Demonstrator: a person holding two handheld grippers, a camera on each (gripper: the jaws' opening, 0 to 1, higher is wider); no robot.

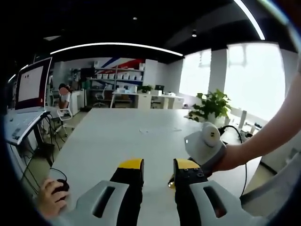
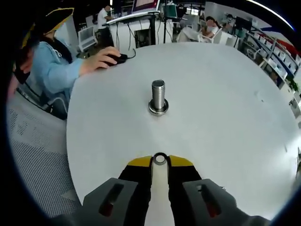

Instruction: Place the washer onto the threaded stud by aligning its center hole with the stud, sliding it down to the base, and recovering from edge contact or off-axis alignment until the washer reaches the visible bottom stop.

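Between the right gripper's [image 2: 160, 161] closed jaws, the washer [image 2: 160, 159], short of the threaded stud [image 2: 158, 96].

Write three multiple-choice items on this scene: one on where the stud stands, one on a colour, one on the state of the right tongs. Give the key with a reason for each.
1. Where is the threaded stud?
A. Upright on the white table, ahead of the right tongs
B. Lying flat at the table's edge
C. Held in the left tongs

2. What colour are the tips of the right tongs?
A. Red
B. Yellow
C. Green

3. What are the right tongs doing?
A. Open and empty
B. Shut on the washer
C. Shut on the stud

Key:
1 A: in the right gripper view the stud stands on its base on the table, apart from the tongs.
2 B: yellow pads cap the black jaws.
3 B: the ring sits pinched between the jaw tips, short of the stud.
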